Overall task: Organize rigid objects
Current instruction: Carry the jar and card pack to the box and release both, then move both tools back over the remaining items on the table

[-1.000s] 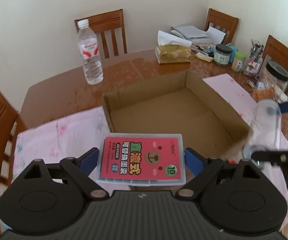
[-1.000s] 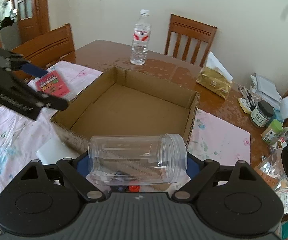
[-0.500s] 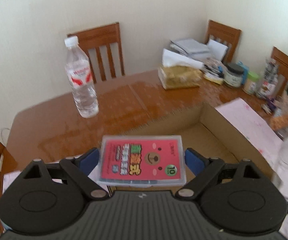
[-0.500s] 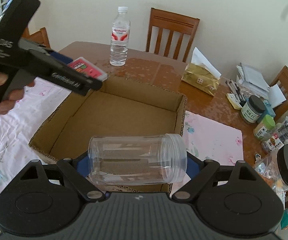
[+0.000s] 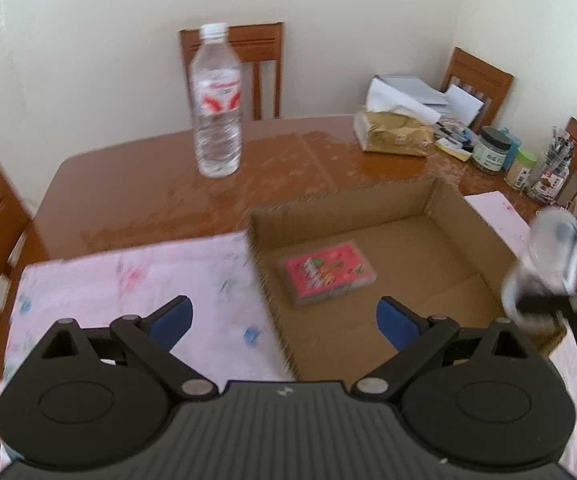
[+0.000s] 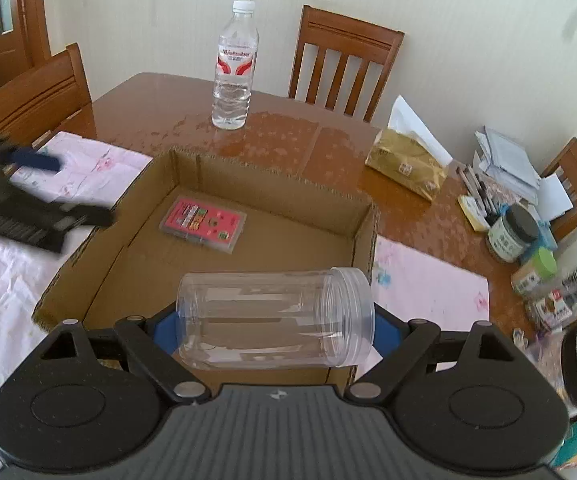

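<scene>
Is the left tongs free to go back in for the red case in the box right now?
Probably yes. The left tongs are open and empty, the red case lies flat and uncovered in the open cardboard box, and the clear jar sits at the opposite edge.

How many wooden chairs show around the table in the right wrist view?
3. One chair stands behind the table's far edge, right of the water bottle; a second at the left edge; a third at far right, behind the papers. Others may be out of frame.
</scene>
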Motion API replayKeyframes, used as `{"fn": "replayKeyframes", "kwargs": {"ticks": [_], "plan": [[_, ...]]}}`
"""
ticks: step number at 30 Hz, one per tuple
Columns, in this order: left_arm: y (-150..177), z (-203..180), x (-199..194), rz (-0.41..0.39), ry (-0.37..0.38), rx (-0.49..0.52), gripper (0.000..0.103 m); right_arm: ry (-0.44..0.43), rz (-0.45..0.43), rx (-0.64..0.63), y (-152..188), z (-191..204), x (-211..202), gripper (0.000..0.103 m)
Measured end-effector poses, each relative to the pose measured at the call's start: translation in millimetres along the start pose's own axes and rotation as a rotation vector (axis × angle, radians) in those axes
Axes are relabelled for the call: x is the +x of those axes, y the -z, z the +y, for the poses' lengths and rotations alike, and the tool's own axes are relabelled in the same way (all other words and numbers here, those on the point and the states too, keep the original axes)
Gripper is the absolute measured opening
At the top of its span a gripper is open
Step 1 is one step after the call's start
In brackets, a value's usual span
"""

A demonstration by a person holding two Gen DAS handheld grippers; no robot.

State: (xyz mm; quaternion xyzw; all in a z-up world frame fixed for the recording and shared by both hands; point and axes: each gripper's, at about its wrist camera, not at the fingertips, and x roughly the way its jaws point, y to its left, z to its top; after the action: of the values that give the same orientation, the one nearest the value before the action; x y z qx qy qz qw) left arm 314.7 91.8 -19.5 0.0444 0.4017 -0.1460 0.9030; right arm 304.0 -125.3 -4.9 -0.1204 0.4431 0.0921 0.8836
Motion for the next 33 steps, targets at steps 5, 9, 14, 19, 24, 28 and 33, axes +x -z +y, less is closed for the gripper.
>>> {"fn": "replayKeyframes", "kwargs": {"ticks": [5,9,14,19,24,28,33], "plan": [[19.9,19.1,-17.9,0.009,-0.042,-0.067,0.098,0.003,-0.010,0.007,-24.4,-4.9,13.5,0.093],[31.7,30.1,-25.3,0.015,-0.065,-0.116,0.098,0.019,-0.035,0.000,-46.3,-8.3,25.1,0.093],[40.8,38.2,-27.9,0.028,-0.083,-0.133,0.098,0.073,-0.039,-0.005,-64.4,-9.1,41.2,0.103],[47.1,39.0,-29.7,0.033,-0.082,-0.139,0.098,0.063,-0.036,-0.015,-56.8,-1.3,34.5,0.103],[52.6,35.6,-30.4,0.036,-0.073,-0.129,0.098,0.061,-0.019,-0.042,-42.2,7.4,29.2,0.103],[57.6,33.8,-31.0,0.035,-0.069,-0.136,0.098,0.051,-0.015,-0.038,-30.2,8.7,24.4,0.103],[65.2,26.2,-34.6,0.043,-0.079,-0.129,0.098,0.038,-0.016,-0.022,-11.9,9.8,15.3,0.103]]}}
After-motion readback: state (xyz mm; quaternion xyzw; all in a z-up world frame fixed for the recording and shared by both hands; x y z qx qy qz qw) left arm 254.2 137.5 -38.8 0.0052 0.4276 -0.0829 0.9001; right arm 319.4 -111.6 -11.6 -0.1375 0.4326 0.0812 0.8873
